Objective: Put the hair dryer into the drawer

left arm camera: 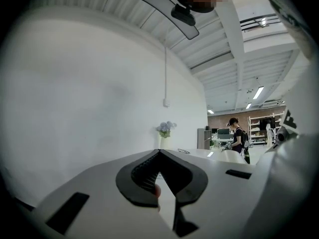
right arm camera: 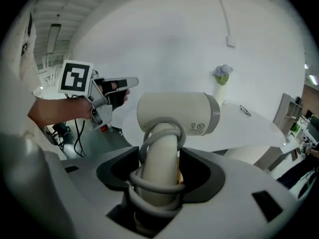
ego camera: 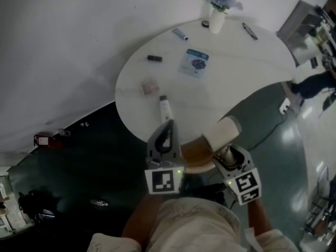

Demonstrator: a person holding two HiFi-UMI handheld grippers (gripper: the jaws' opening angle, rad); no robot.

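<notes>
Cream hair dryer (right arm camera: 174,114) stands with its handle upright between the right claw's (right arm camera: 160,178) jaws, which pinch it. Its fat barrel lies sideways above that claw, near the white bench's (ego camera: 231,72) edge. The left claw (left arm camera: 159,156) is pressed together.

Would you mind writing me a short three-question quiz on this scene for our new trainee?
1. True or false: the right gripper holds the hair dryer by its handle.
2. What is wound round that handle? A) its cord B) a towel C) tape
3. Fill in: the vase of flowers stands on the white ____.
Key: 1 true; 2 A; 3 table.
</notes>
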